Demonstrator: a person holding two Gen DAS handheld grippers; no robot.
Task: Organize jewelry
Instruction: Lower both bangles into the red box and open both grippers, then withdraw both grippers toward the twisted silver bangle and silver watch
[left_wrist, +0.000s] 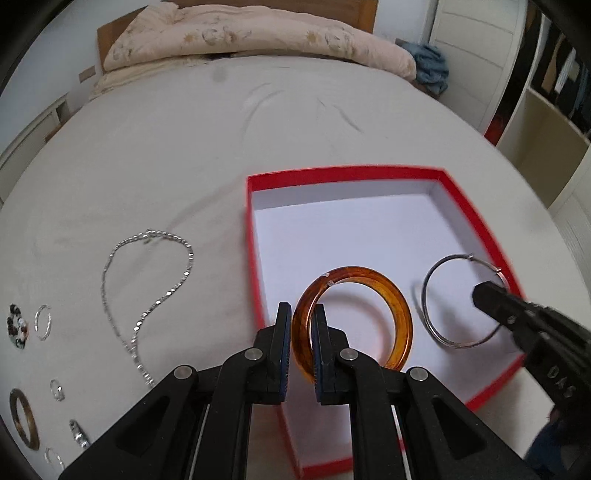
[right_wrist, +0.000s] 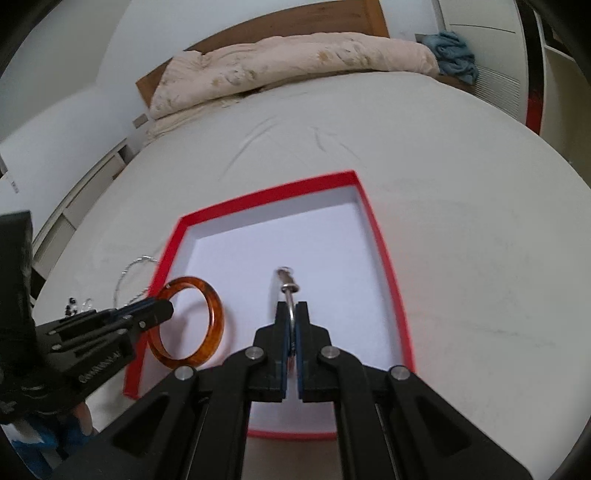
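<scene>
An open red box (left_wrist: 476, 218) with a white floor lies on the bed. My left gripper (left_wrist: 302, 314) is shut on an amber bangle (left_wrist: 400, 310), held upright over the box's near left part. My right gripper (right_wrist: 292, 314) is shut on a thin silver hoop (right_wrist: 286, 286), seen edge-on above the box (right_wrist: 384, 251). In the left wrist view the hoop (left_wrist: 430, 325) hangs as a full ring over the box's right side with the right gripper (left_wrist: 480, 295) on its rim. The right wrist view shows the bangle (right_wrist: 218, 314) and the left gripper (right_wrist: 166, 308) over the box's left edge.
Left of the box on the white sheet lie a silver chain necklace (left_wrist: 147, 291), a beaded piece (left_wrist: 16, 326), small silver rings (left_wrist: 43, 321), a brown bangle (left_wrist: 24, 417) and a small clip (left_wrist: 79, 437). A rolled quilt (left_wrist: 258, 37) and blue cloth (left_wrist: 430, 66) lie at the bed's head.
</scene>
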